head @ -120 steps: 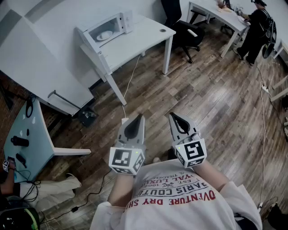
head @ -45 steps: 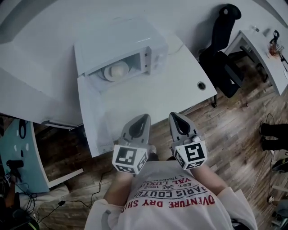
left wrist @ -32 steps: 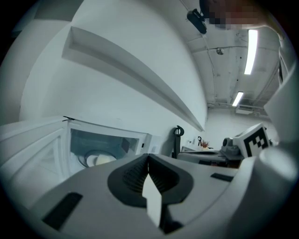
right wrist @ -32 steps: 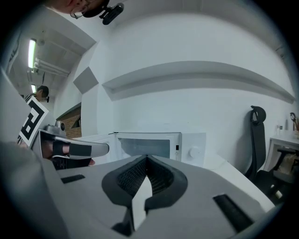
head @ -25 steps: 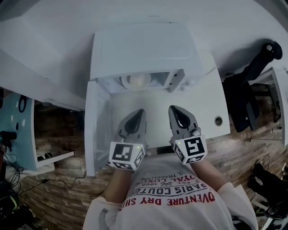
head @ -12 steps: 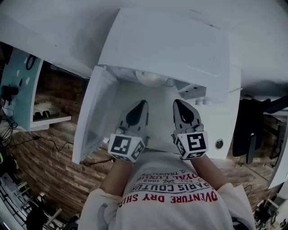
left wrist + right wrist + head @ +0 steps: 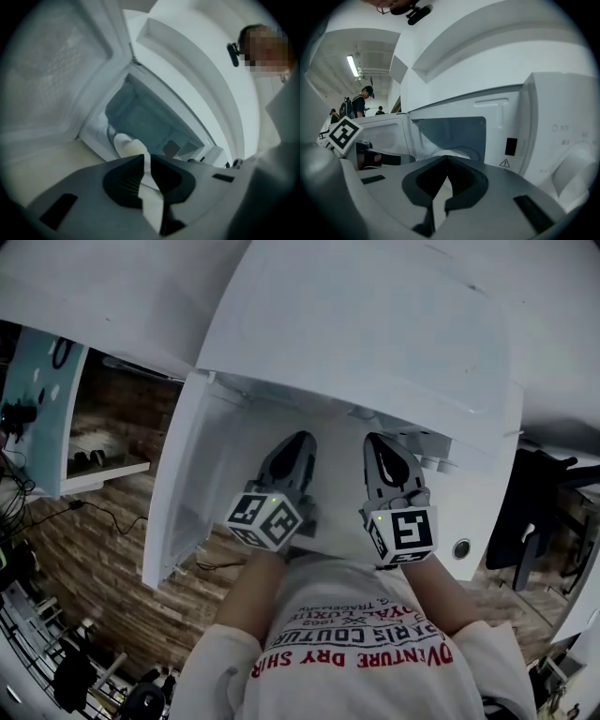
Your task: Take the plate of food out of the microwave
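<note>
Plate of food is not yet out. It sits inside the open microwave, on the cavity floor, far from both tools and touched by neither. As I judge it, the job has barely begun. The door is already open and the person is up at the opening, but the reach in, the grip and the carry out are all left to do.

The white bench carries the microwave, with a bare strip of its top showing near the person. The microwave's lid hides the cavity from above. Its door hangs wide to the left, so the way in is free.

The left tool points at the opening just right of the door. Its jaws are drawn together to a thin slit with nothing between them. The right tool is level with it, near the control panel side. Its jaws are also narrow, with the tips meeting and nothing gripped. Both would need to spread before they could take the rim.

The cavity holds only the plate. On it is a pale, rounded mound of food, but I cannot tell what kind.
</note>
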The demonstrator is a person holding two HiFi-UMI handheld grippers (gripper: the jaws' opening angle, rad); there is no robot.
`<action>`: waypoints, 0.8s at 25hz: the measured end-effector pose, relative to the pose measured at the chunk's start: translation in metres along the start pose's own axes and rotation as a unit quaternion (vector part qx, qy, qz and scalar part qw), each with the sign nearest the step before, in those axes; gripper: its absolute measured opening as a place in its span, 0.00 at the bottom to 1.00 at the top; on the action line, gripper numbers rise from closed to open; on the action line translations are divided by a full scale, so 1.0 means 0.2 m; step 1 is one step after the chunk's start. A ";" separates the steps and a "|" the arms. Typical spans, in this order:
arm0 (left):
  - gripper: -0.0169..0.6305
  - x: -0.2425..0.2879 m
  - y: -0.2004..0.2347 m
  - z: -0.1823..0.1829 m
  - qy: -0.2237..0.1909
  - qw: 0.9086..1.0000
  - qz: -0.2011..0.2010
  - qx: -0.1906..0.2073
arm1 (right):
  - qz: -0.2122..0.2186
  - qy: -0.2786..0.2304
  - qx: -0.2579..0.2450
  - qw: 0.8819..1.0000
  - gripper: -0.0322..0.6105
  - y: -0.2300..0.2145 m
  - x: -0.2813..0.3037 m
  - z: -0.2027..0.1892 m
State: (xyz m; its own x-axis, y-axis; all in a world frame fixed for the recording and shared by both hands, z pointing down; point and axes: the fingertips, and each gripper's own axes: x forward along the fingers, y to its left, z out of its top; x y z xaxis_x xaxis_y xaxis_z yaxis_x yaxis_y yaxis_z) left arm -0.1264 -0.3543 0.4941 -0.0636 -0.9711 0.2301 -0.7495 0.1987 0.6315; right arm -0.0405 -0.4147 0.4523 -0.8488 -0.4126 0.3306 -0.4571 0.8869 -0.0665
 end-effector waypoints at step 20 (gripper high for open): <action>0.18 0.32 0.28 -0.08 -0.011 0.954 0.044 -0.295 | -0.007 0.037 -0.010 0.999 0.06 -0.03 0.07 -0.11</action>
State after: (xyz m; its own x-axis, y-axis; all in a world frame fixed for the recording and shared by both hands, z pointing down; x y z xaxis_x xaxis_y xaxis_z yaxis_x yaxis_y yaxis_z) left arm -0.1624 -0.4040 0.5561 -0.1272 -0.9485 0.2902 -0.2396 0.3133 0.9189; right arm -0.0431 -0.4217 0.4780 -0.8201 -0.4083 0.4009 -0.4622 0.8857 -0.0435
